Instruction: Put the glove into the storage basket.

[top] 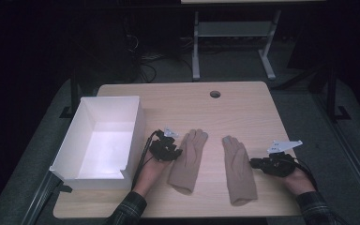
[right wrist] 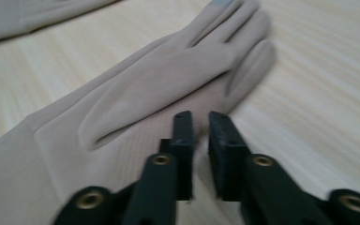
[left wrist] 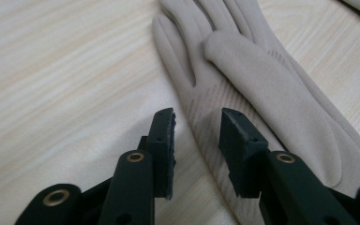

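Two beige gloves lie flat side by side on the wooden table (top: 243,103), fingers pointing away. My left gripper (top: 177,152) is at the left edge of the left glove (top: 189,161). In the left gripper view it (left wrist: 198,117) is open, its jaws standing apart over that glove's (left wrist: 262,79) side edge, with nothing pinched. My right gripper (top: 254,162) is at the right edge of the right glove (top: 236,168). In the right gripper view its (right wrist: 199,117) jaws are almost together, a thin slit between them, low over the right glove's (right wrist: 168,70) edge. I see no fabric caught.
A white open box (top: 131,126) stands at the table's left side, close to my left hand. A round cable hole (top: 215,94) sits near the far edge. Behind the table a metal desk frame (top: 234,42) stands on the dark floor.
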Action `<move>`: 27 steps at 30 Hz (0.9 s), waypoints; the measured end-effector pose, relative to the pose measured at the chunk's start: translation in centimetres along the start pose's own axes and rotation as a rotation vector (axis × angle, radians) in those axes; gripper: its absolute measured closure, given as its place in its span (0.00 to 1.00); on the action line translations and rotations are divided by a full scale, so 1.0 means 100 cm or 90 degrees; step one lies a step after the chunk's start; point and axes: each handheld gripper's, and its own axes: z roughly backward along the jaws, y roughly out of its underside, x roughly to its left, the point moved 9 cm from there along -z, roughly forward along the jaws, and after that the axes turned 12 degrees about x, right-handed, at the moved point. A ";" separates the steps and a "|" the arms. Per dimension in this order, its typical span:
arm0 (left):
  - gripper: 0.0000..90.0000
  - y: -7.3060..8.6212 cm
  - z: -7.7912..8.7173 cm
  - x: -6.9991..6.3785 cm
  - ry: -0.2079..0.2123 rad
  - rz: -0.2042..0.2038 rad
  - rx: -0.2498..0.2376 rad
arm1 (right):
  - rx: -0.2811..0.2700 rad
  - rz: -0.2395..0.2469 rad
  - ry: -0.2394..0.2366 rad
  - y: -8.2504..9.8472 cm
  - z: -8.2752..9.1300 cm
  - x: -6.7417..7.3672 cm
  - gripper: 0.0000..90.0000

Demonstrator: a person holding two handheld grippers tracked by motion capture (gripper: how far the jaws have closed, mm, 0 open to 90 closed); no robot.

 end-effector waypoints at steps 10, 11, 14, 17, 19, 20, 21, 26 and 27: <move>0.92 0.001 -0.002 -0.004 0.036 -0.004 0.006 | 0.016 0.015 -0.031 0.001 -0.005 0.010 0.98; 0.92 0.000 -0.002 -0.004 0.038 -0.001 0.003 | 0.013 0.025 -0.030 0.000 -0.006 0.010 0.98; 0.78 -0.001 0.001 -0.004 0.059 0.011 -0.010 | 0.018 0.021 -0.032 -0.001 -0.006 0.012 0.98; 0.74 -0.003 0.000 -0.005 0.063 0.008 -0.012 | 0.017 0.021 -0.035 -0.001 -0.007 0.013 0.98; 0.71 -0.003 -0.003 -0.006 0.062 0.009 -0.009 | 0.018 0.021 -0.038 -0.001 -0.007 0.013 0.98; 0.72 -0.002 -0.005 -0.006 0.057 0.001 -0.008 | 0.018 0.022 -0.039 -0.001 -0.007 0.014 0.98; 0.75 -0.003 -0.006 -0.006 0.051 -0.002 -0.007 | 0.016 0.029 -0.040 -0.001 -0.007 0.013 0.98; 0.93 -0.003 -0.006 -0.010 0.057 -0.007 -0.008 | 0.017 0.034 -0.043 -0.002 -0.009 0.016 0.98; 0.95 -0.004 -0.006 -0.010 0.058 -0.009 -0.007 | 0.017 0.036 -0.044 -0.003 -0.009 0.018 0.98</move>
